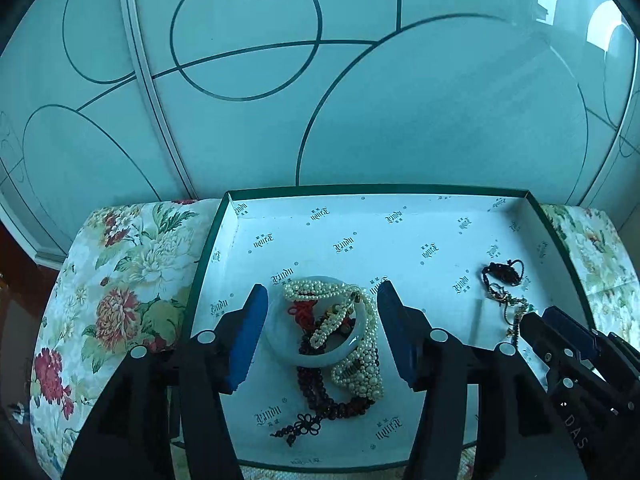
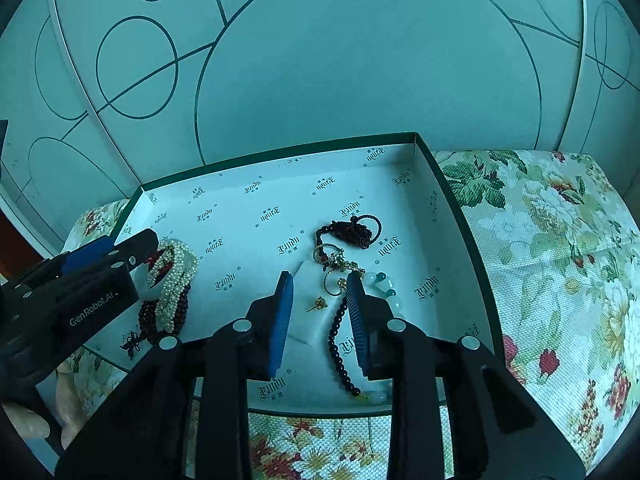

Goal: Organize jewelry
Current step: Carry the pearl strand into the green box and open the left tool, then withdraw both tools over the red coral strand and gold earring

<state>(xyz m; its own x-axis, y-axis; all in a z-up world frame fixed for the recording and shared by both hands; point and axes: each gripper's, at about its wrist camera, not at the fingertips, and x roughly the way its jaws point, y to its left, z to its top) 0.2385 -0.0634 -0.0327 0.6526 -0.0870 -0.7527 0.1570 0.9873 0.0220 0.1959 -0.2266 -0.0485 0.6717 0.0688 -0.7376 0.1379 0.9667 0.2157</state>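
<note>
Tangling is the risk: the left claw (image 1: 322, 330), open, straddles a pale jade bangle (image 1: 320, 354) snarled with white pearl strands (image 1: 360, 368) in the green-rimmed printed box (image 1: 400, 190); the right claw (image 2: 320, 316), partly open and empty, could snag the dark bead string (image 2: 340, 344).

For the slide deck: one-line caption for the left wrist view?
Open left claw straddles a pale bangle tangled with pearl strands in a printed box.

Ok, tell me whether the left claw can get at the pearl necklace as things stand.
Probably yes. The left claw is open over the pearl necklace, with nothing above it. But the pearls are tangled with a pale bangle and dark beads, so those may lift too.
</note>
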